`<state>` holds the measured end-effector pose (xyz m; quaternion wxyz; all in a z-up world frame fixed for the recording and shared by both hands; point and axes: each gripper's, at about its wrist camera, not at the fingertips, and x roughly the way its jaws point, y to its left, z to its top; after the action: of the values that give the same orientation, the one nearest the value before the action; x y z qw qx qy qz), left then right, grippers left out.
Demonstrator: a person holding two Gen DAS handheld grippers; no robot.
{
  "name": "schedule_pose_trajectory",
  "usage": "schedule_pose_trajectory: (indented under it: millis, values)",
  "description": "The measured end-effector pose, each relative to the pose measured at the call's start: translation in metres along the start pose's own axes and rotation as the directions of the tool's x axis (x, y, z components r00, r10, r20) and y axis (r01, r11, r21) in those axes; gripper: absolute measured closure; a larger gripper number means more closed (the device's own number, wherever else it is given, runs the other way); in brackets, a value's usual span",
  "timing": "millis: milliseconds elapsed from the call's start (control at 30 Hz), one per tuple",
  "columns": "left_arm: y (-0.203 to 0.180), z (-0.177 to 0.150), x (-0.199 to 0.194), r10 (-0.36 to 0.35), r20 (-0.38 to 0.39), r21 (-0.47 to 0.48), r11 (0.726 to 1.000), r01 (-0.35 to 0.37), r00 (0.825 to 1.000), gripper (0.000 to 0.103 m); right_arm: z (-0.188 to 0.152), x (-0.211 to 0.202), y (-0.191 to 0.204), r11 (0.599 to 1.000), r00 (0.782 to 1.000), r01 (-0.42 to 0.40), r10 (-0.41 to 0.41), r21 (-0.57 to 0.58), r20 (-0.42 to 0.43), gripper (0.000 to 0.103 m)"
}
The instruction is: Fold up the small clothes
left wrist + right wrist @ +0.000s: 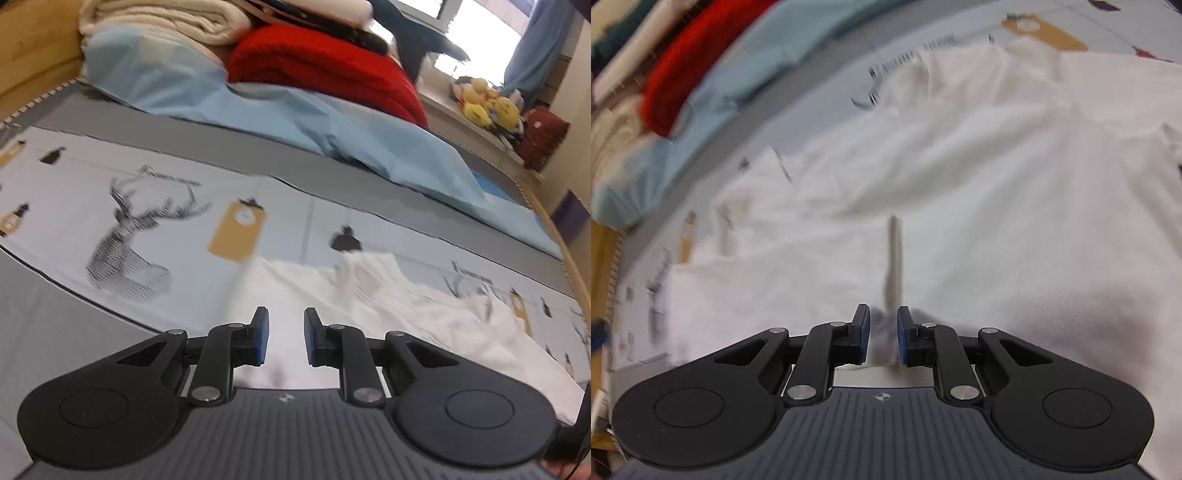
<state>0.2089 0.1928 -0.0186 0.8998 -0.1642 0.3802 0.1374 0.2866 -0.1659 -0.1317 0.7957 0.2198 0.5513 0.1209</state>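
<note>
Two tongs, one loose grip

Right tongs (882,334) pinch a thin ridge of the white garment (979,192) spread on the bed (229,147). Left tongs (286,338) hover narrowly parted, empty. Such a shallow bite could slip, letting the fold collapse.

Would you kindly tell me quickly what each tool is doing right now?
Left tool: open, holding nothing, over the white garment.
Right tool: partly closed around a raised fold of the white garment; too blurred to confirm a grip.
</note>
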Motion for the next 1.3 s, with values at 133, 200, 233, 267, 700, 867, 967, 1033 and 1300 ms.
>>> schedule_pose_trajectory:
  millis: [133,200,233,267,700,867,967,1033,1300]
  values:
    - [0.010,0.010,-0.003,0.005,0.017,-0.035,0.999,-0.004,1.000,0.082,0.002,0.004,0.015,0.994,0.999,0.031,-0.028,-0.106,0.030,0.100]
    - [0.011,0.015,-0.002,0.016,0.022,-0.035,0.999,-0.015,1.000,0.082,0.005,-0.003,0.022,0.989,0.998,-0.011,0.021,-0.145,0.065,0.100]
    - [0.012,0.017,-0.001,0.017,0.026,-0.036,0.999,-0.016,1.000,0.082,0.007,-0.009,0.024,0.987,0.995,-0.036,0.051,-0.157,0.087,0.101]
    - [0.012,0.018,0.000,0.019,0.031,-0.037,0.999,-0.018,0.999,0.082,0.010,-0.016,0.026,0.985,0.990,-0.060,0.079,-0.163,0.113,0.101]
    - [0.000,0.023,0.021,0.028,0.019,0.007,1.000,-0.028,0.999,0.082,0.077,-0.099,-0.091,0.976,0.884,0.196,-0.216,0.092,0.415,0.101]
    - [-0.019,0.017,0.038,-0.006,-0.026,0.030,1.000,0.006,1.000,0.082,0.086,-0.099,-0.096,0.980,0.876,0.183,-0.197,0.076,0.441,0.101]
    - [-0.032,0.009,0.050,-0.031,-0.070,0.048,0.998,0.034,0.997,0.082,0.089,-0.103,-0.104,0.976,0.869,0.202,-0.219,0.085,0.443,0.101]
    - [-0.039,0.002,0.059,-0.052,-0.103,0.057,0.997,0.058,0.993,0.082,0.093,-0.096,-0.108,0.969,0.881,0.233,-0.247,0.085,0.404,0.100]
    - [-0.066,-0.024,0.093,-0.030,-0.207,0.160,0.985,0.064,0.978,0.082,0.089,-0.113,-0.121,0.963,0.838,0.221,-0.268,0.153,0.475,0.098]
